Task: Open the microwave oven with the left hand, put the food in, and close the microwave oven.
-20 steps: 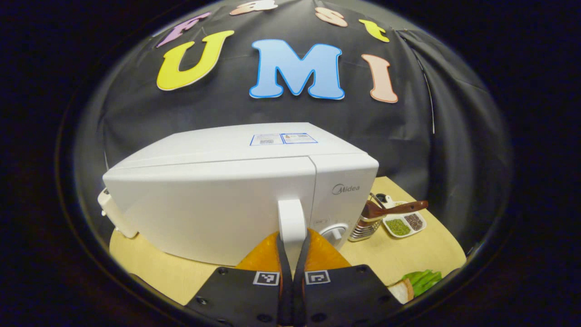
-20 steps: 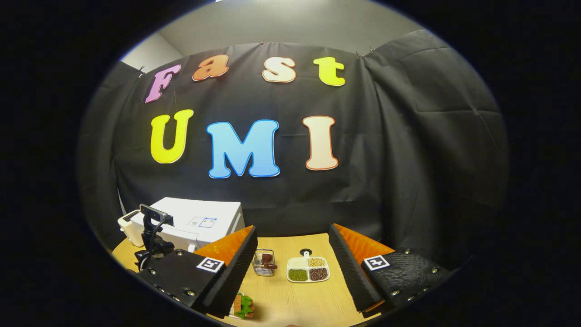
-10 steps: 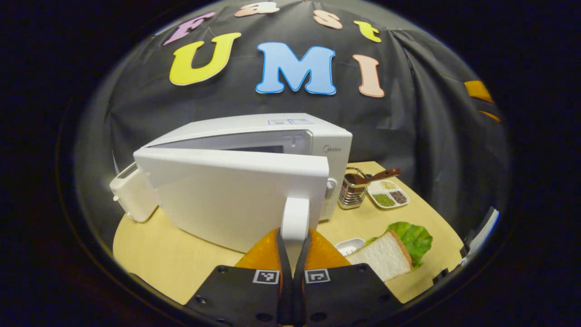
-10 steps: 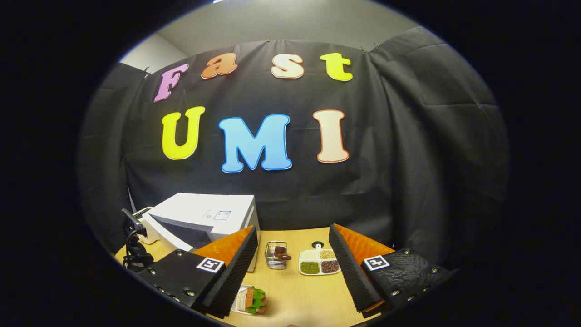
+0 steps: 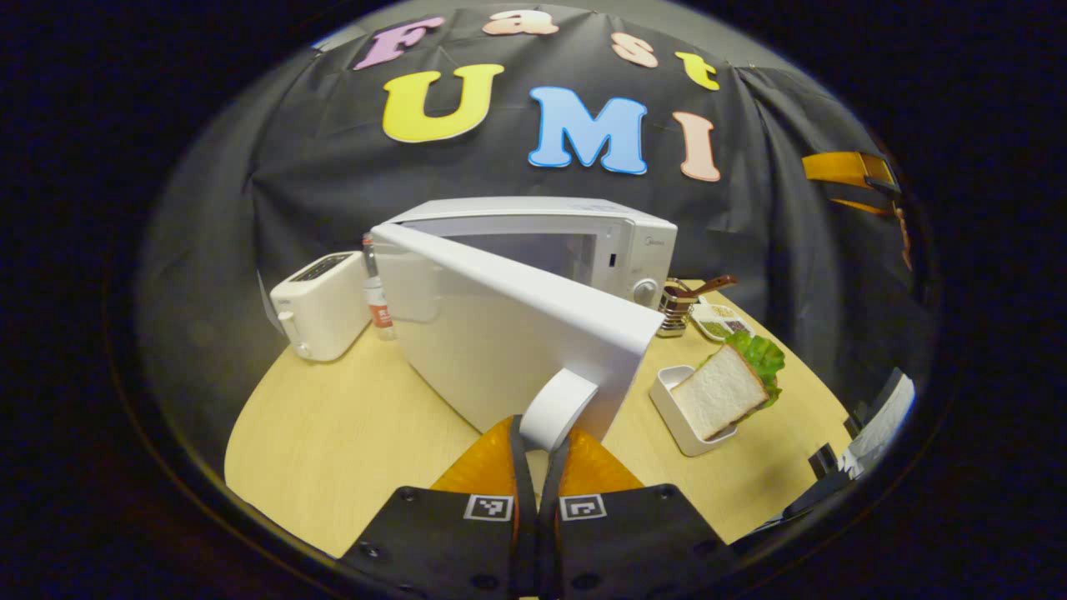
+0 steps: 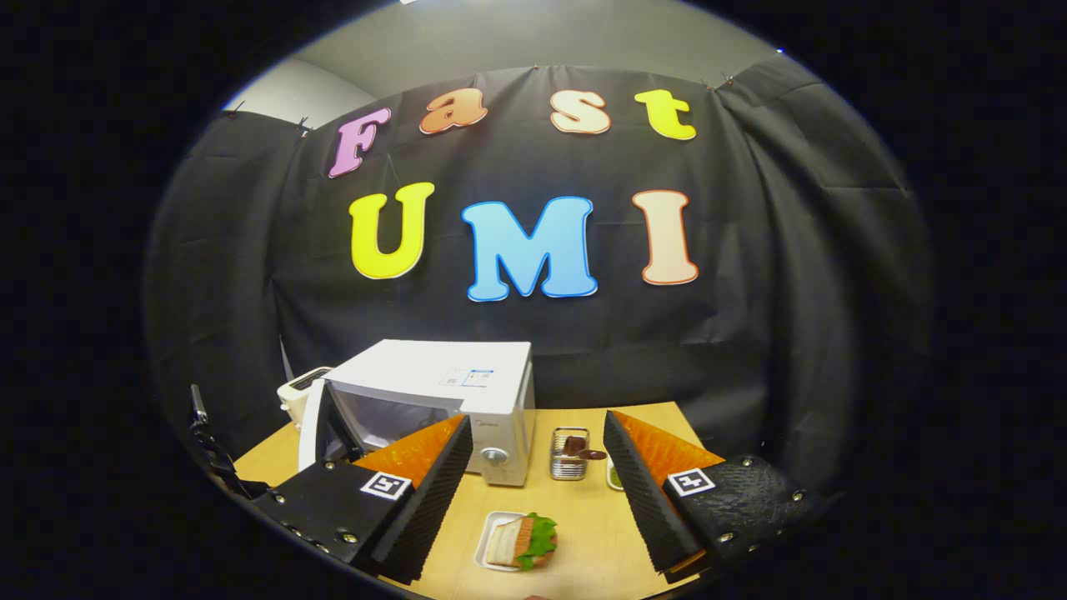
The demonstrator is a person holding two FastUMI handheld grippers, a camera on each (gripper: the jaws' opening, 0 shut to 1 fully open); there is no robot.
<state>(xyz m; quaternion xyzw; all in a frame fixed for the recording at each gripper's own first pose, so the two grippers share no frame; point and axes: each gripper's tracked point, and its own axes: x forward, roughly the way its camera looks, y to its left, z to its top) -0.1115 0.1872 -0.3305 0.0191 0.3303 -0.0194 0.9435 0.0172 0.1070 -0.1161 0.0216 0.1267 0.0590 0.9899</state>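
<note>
A white microwave oven [image 5: 575, 242] [image 6: 450, 392] stands on the wooden table [image 5: 333, 433], its door [image 5: 508, 342] swung wide open. My left gripper [image 5: 538, 433] is shut on the door's white handle [image 5: 557, 408]. The food, a sandwich [image 5: 723, 387] [image 6: 523, 540] with bread and green lettuce, lies in a small white tray [image 5: 675, 408] to the right of the door. In the right gripper view my right gripper [image 6: 538, 492] hangs open above the table, with nothing between its fingers, and the sandwich is below it.
A white toaster [image 5: 321, 304] and a bottle [image 5: 375, 292] stand left of the microwave. A wire holder with a brown spoon [image 5: 679, 304] [image 6: 571, 454] and a divided dish [image 5: 717, 317] sit right of it. The table's front left is bare wood.
The microwave door has swung from shut to wide open, pulled by my left gripper on its handle. The right gripper's view has shifted, bringing the sandwich closer to centre.
</note>
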